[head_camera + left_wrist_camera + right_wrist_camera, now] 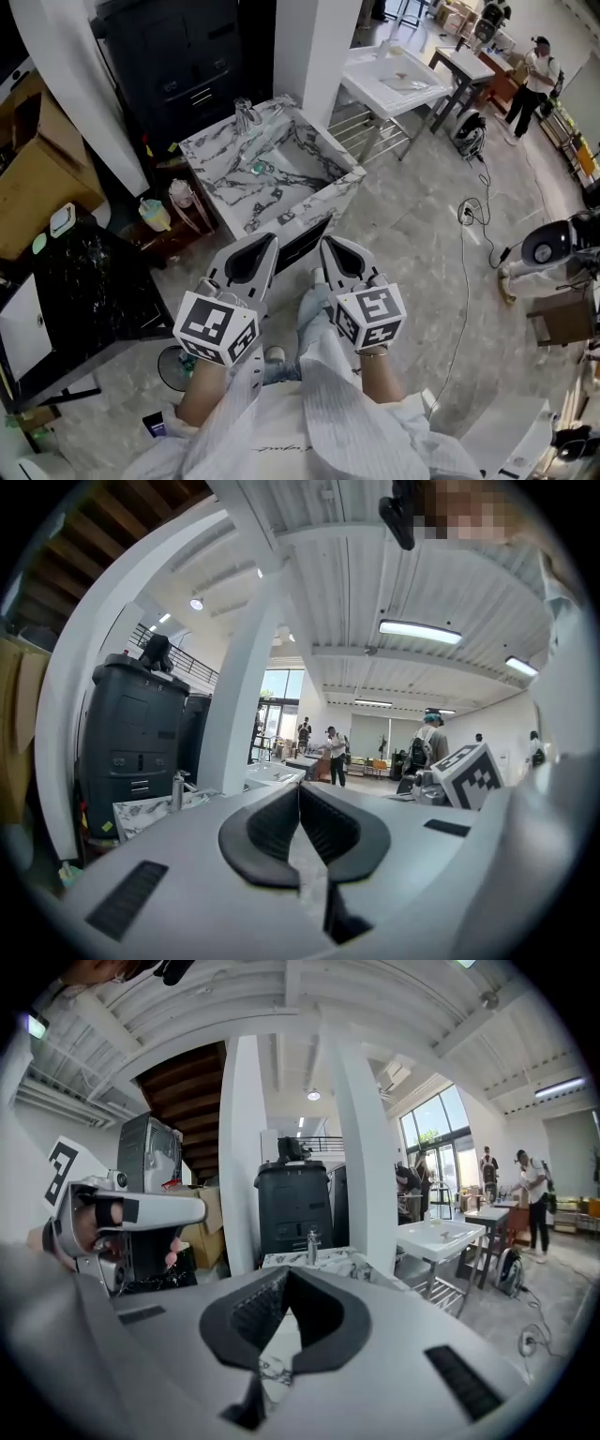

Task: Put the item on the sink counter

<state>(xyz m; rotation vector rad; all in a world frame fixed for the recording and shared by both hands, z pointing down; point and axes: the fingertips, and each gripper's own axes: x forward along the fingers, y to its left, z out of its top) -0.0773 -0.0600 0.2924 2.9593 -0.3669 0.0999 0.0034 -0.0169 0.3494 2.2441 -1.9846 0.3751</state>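
Note:
The marble-patterned sink counter (214, 157) with a chrome faucet (246, 114) stands ahead of me in the head view. A small teal thing (258, 169) lies in its basin. Just left of it, a yellow-green lidded cup (155, 215) and a pinkish bottle (182, 195) sit on a low brown shelf. My left gripper (266, 241) and right gripper (328, 245) hover side by side short of the counter's near corner. Both are shut with nothing between their jaws, as the left gripper (298, 787) and right gripper (284, 1274) also show in their own views. The faucet (312, 1243) lies straight beyond the right one.
A black cabinet (183, 56) and a white pillar (314, 47) stand behind the sink. To the left are a cardboard box (37, 178) and a black counter (89, 281). A white sink on a metal stand (394, 82), floor cables (466, 211) and people (534, 80) are at right.

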